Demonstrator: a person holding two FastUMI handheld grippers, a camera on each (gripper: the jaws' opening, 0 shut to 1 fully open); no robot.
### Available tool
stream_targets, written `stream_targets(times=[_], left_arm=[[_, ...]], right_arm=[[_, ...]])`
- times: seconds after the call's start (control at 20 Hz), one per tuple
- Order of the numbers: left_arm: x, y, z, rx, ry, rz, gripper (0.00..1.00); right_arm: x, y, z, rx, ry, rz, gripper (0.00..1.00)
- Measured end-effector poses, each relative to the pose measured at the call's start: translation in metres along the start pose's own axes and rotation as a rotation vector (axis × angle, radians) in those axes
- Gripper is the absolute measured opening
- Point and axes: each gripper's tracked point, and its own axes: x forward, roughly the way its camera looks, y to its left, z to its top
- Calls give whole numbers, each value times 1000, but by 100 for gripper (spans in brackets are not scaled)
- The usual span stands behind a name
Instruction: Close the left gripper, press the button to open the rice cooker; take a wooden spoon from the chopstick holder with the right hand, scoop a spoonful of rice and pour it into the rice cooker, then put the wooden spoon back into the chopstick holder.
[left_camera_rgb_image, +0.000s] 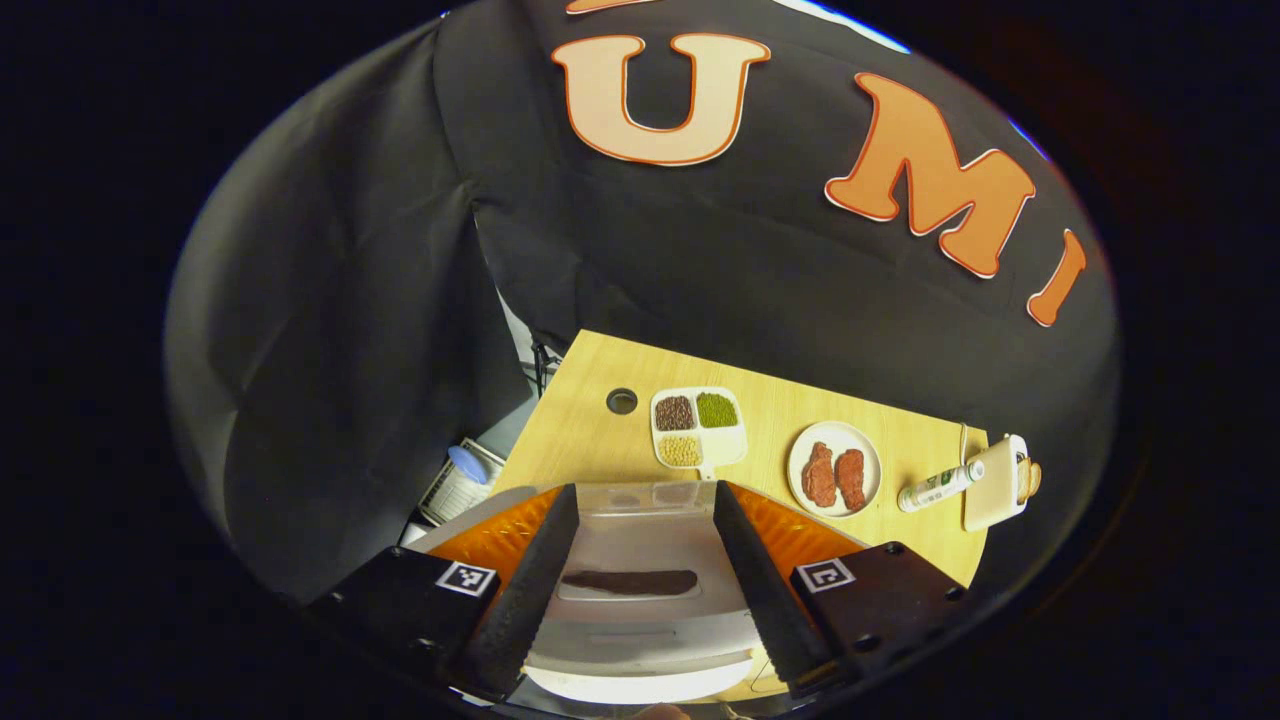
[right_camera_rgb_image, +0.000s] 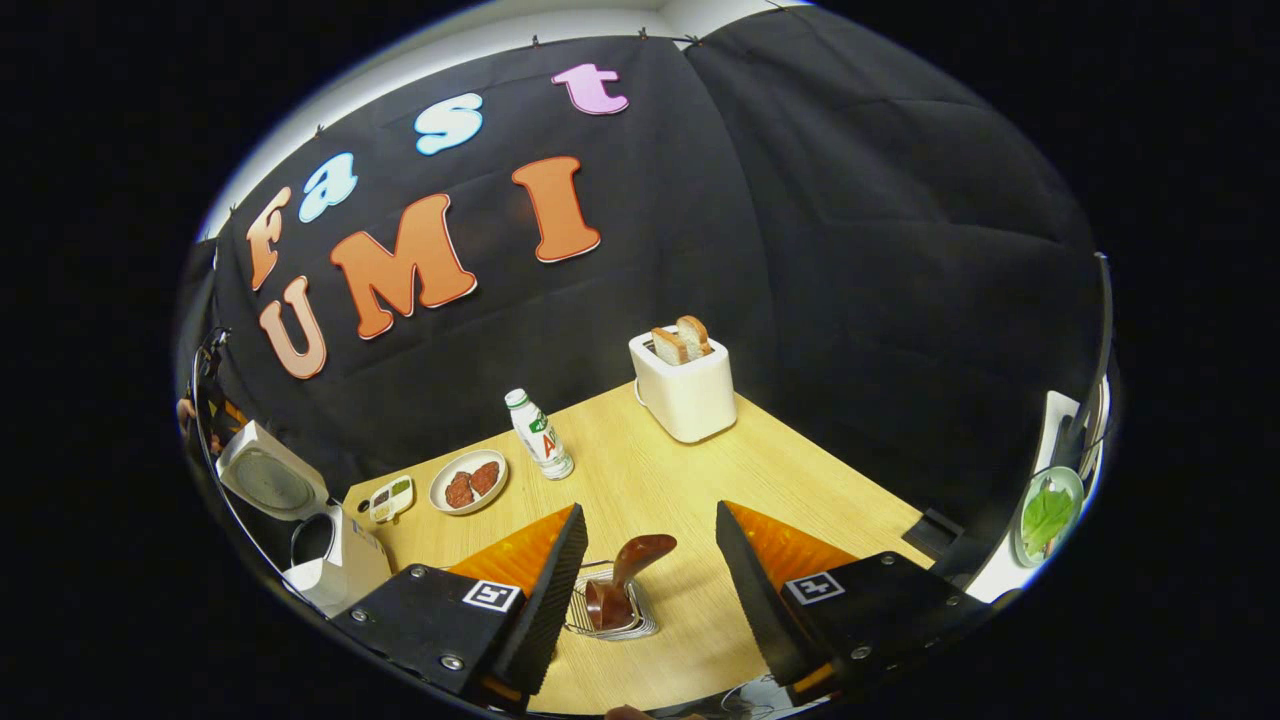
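Now the left gripper (left_camera_rgb_image: 640, 590) hangs above the white rice cooker (left_camera_rgb_image: 640, 600) with its two fingers spread wide and nothing between them. In the left gripper view the cooker's top shows between the fingers, with a dark long recess on it, and its lid looks down in this view. Beyond it on the wooden table (left_camera_rgb_image: 580, 440) stand a divided dish of beans (left_camera_rgb_image: 698, 428), a plate with two pieces of meat (left_camera_rgb_image: 834, 468), a small bottle (left_camera_rgb_image: 938, 487) lying on its side in this view, and a toaster (left_camera_rgb_image: 995, 483).

In the right gripper view the right gripper (right_camera_rgb_image: 640, 590) is also open and holds nothing. Between its fingers, on the table, stands the wire chopstick holder (right_camera_rgb_image: 610, 612) with the wooden spoon (right_camera_rgb_image: 628, 575) inside, its handle leaning up to the right. At the left edge of this view the rice cooker (right_camera_rgb_image: 320, 560) appears with its lid (right_camera_rgb_image: 270, 480) raised. Farther back are the meat plate (right_camera_rgb_image: 468, 482), the bottle (right_camera_rgb_image: 540, 434) upright, and the toaster (right_camera_rgb_image: 682, 388) with bread slices (right_camera_rgb_image: 680, 340) in it
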Motion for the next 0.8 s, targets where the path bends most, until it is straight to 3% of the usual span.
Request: stream_targets(times=[0.05,0.15,0.2,0.25,0.3,0.5,0.55,0.6,0.8], left_arm=[[-2,-1,-16,8,32,3,89],[-2,0,-50,29,72,-6,98],[0,-2,-68,26,107,-8,90],[5,-4,-88,26,153,-4,94],[12,-4,-109,36,207,3,90],[43,0,-190,30,395,38,95],[57,0,-177,38,315,45,95],[63,-3,-190,41,362,48,93],[50,-3,-180,13,328,45,92]], right_arm=[[3,2,2,-3,-4,13,82],[12,9,6,-17,-7,39,81],[16,13,7,-23,-3,55,82],[20,17,7,-28,1,68,82],[23,22,7,-29,5,84,82],[35,37,6,-53,19,127,82],[37,41,5,-62,25,138,82],[39,44,5,-70,28,141,82],[45,48,10,-81,18,151,81]])
